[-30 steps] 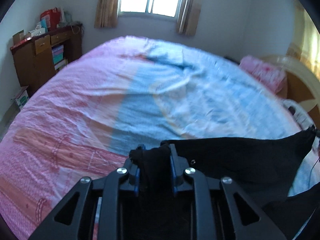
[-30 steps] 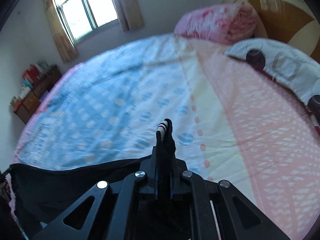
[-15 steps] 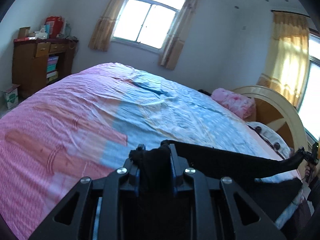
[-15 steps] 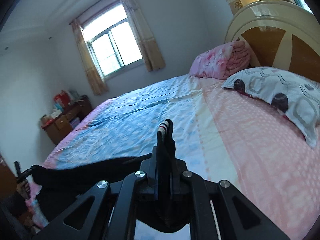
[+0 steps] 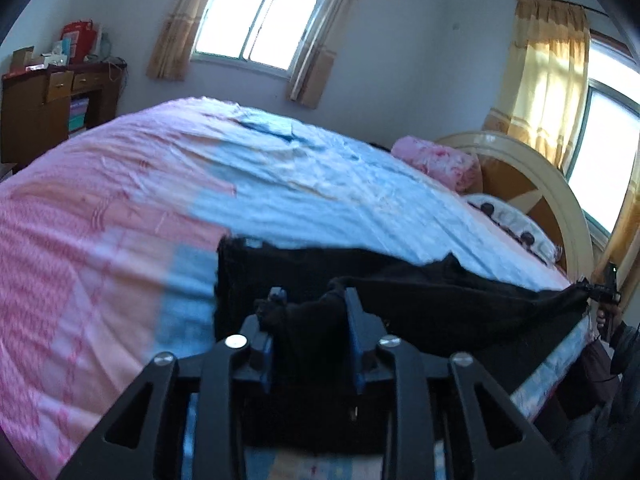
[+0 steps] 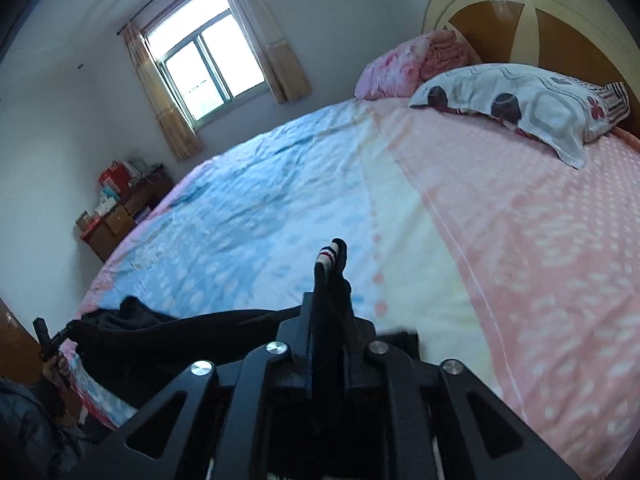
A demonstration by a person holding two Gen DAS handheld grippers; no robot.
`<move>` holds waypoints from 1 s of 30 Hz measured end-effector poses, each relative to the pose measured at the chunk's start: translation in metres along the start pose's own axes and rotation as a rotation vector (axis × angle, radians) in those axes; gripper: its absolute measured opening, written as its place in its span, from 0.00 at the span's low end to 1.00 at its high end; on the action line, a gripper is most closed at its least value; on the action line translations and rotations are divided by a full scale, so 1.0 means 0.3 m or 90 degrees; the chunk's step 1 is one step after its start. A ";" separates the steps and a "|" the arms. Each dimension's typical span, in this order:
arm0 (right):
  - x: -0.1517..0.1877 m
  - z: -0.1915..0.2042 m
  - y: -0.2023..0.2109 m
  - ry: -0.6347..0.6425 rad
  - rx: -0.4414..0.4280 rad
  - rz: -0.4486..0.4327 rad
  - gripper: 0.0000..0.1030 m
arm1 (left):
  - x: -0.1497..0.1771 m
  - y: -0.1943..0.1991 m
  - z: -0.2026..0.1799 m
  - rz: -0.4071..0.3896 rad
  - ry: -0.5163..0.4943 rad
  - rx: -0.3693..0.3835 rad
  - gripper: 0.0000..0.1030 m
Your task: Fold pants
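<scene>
I had the left gripper (image 5: 312,300) and the right gripper (image 6: 330,304) each clenched on an end of the black pants (image 5: 440,300), stretched taut just above the bed (image 5: 120,220) so they would lie flat for folding.

Home bedroom, large bed (image 6: 500,216), pillow (image 6: 520,104), curtained window (image 5: 260,36)

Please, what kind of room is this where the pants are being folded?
Most likely a home bedroom. A large bed with a pink and blue sheet fills both views, a patterned pillow lies against a curved headboard, and a wooden cabinet stands beside a curtained window.
</scene>
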State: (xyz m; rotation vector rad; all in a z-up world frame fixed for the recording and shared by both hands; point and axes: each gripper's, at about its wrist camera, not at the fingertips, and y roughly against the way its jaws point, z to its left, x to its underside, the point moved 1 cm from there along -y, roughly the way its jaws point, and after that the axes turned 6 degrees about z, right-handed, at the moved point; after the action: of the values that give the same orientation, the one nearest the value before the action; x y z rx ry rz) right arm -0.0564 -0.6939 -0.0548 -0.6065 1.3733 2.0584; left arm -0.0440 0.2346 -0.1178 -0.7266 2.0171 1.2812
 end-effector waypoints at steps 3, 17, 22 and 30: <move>0.040 -0.032 0.017 -0.017 0.026 0.007 0.40 | 0.033 0.019 -0.004 0.013 -0.020 -0.028 0.49; 0.145 -0.030 0.172 -0.043 0.095 0.003 0.56 | 0.127 0.080 0.035 0.050 -0.033 -0.065 0.67; 0.199 -0.010 0.233 -0.008 0.103 0.044 0.56 | 0.135 0.119 0.039 0.048 -0.030 -0.070 0.67; 0.223 -0.052 0.448 -0.095 0.121 -0.097 0.56 | 0.149 0.122 0.051 0.063 -0.031 -0.077 0.69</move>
State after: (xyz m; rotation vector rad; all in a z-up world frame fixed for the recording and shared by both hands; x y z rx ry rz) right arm -0.1964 -0.7339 -0.0150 -0.4528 1.3718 1.7915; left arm -0.0964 0.2574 -0.1355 -0.6517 1.9715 1.4742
